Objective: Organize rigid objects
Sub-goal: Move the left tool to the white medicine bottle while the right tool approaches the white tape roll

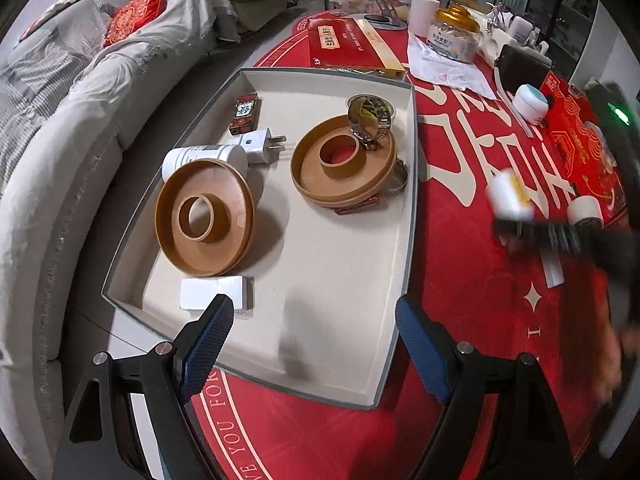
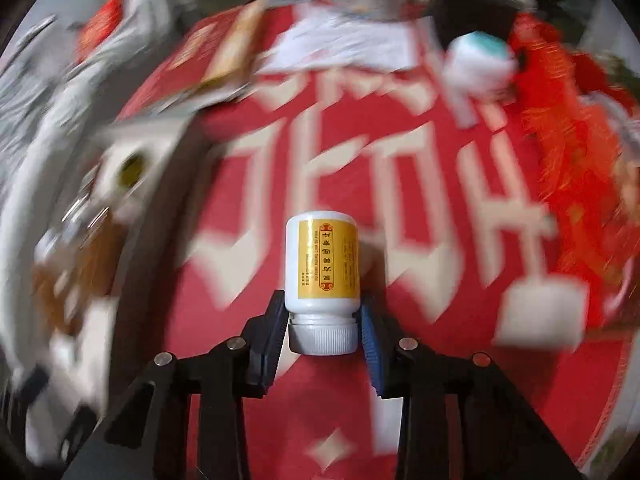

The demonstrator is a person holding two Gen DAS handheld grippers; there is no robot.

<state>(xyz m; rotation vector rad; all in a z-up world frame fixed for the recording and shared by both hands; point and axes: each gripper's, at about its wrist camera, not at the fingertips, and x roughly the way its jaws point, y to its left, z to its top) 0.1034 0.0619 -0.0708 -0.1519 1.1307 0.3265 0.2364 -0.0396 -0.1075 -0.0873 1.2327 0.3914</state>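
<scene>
A small white plastic bottle with a yellow label [image 2: 322,260] sits clamped at its ribbed white cap between the blue-padded fingers of the right gripper [image 2: 323,330], low in the centre of the right wrist view; the label's small red lettering is too fine to read, and everything behind it is smeared by blur. In the left wrist view, the left gripper [image 1: 314,330] hangs with its textured blue fingers wide apart and empty over the near end of a shallow pale cardboard tray [image 1: 344,280]. On the tray lie two brown ring-shaped wooden dishes [image 1: 205,218] [image 1: 344,160], a white plug adapter [image 1: 260,145], a white cylindrical container [image 1: 204,158], a flat white box [image 1: 214,293], a small red patterned box [image 1: 245,113] and a shiny metal tape roll [image 1: 370,118]. The red tablecloth [image 1: 460,208] carries large cream characters and, at lower left of the frame, the words "YOU FOR". A gold-lidded glass jar [image 1: 454,34] stands at upper right.
</scene>
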